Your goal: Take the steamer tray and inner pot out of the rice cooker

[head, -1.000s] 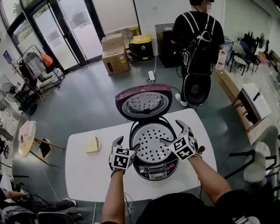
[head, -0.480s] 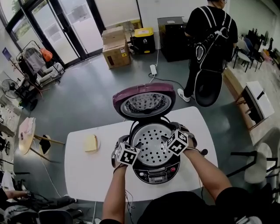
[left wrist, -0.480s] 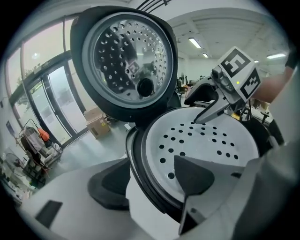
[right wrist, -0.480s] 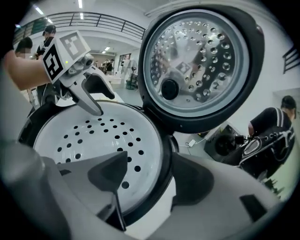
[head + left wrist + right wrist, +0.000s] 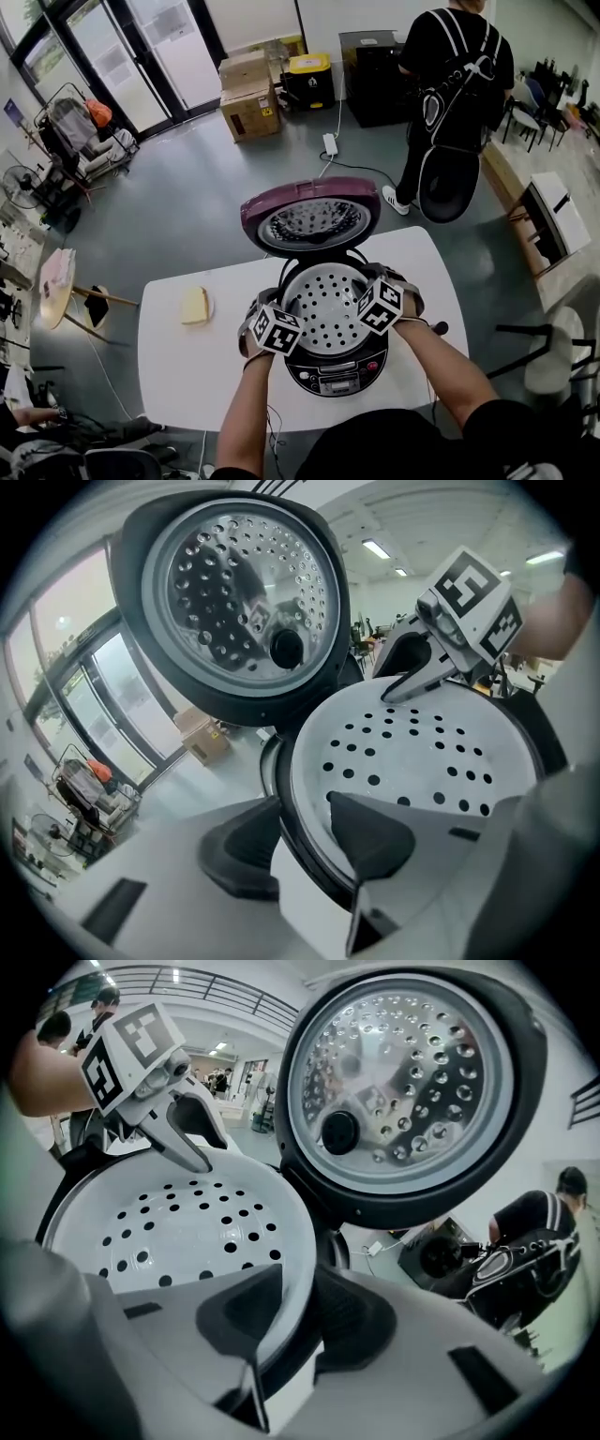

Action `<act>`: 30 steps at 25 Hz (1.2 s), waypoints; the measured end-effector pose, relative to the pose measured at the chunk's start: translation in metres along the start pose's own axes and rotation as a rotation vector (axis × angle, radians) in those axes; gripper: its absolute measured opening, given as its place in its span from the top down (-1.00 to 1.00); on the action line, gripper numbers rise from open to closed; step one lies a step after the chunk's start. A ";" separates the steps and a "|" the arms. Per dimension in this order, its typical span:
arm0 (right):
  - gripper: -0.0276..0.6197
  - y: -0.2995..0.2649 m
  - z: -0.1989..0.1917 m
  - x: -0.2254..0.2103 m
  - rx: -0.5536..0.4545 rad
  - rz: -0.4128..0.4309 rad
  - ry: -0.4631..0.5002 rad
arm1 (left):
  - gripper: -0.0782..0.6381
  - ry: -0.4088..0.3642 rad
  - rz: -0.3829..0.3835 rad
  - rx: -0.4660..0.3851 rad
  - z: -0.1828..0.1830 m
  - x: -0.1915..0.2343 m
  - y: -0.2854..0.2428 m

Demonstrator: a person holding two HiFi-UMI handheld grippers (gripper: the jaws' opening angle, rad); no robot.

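The rice cooker (image 5: 333, 370) stands on the white table (image 5: 187, 375) with its purple lid (image 5: 309, 216) raised. A white perforated steamer tray (image 5: 325, 305) sits in its mouth. My left gripper (image 5: 281, 309) straddles the tray's left rim (image 5: 309, 789), one jaw inside the tray and one outside the cooker's edge. My right gripper (image 5: 370, 286) straddles the right rim (image 5: 295, 1241) the same way. Both pairs of jaws have just been closing and now pinch the rim between them. The inner pot is hidden under the tray.
A yellow block (image 5: 196, 307) lies on the table left of the cooker. A person in black (image 5: 455, 84) stands beyond the table. Cardboard boxes (image 5: 248, 108) stand by the glass doors, and a chair (image 5: 553, 356) stands at the right.
Both grippers came down and inward onto the tray's rim, and their jaws narrowed around it. The person behind the table moved to the right.
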State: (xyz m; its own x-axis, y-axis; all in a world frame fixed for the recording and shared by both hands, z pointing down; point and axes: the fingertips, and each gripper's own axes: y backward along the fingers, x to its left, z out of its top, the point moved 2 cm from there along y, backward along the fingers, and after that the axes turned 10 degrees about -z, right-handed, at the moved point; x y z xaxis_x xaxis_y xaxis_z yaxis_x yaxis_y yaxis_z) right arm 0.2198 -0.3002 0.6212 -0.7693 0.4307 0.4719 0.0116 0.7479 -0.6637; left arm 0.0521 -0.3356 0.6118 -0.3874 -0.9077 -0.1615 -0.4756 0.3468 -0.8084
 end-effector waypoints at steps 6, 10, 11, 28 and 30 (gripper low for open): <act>0.60 0.007 0.004 -0.005 -0.035 -0.030 -0.037 | 0.51 -0.010 0.023 -0.020 0.007 -0.003 0.004; 0.63 0.020 0.011 -0.015 -0.078 -0.075 -0.034 | 0.52 -0.015 0.051 -0.045 0.016 -0.003 0.014; 0.63 0.024 0.014 -0.017 -0.090 -0.084 -0.034 | 0.52 -0.014 0.058 -0.055 0.019 -0.002 0.019; 0.65 0.102 0.130 -0.034 -0.282 -0.177 0.014 | 0.55 -0.012 0.212 -0.217 0.037 0.042 0.151; 0.65 0.102 0.151 -0.022 -0.294 -0.169 0.022 | 0.55 -0.002 0.228 -0.221 0.024 0.054 0.166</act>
State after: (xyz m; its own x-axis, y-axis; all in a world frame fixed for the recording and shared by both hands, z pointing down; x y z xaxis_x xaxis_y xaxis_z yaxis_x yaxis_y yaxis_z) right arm 0.1417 -0.3101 0.4554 -0.7621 0.2963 0.5757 0.0710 0.9221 -0.3805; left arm -0.0287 -0.3329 0.4557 -0.5024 -0.8007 -0.3261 -0.5364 0.5845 -0.6088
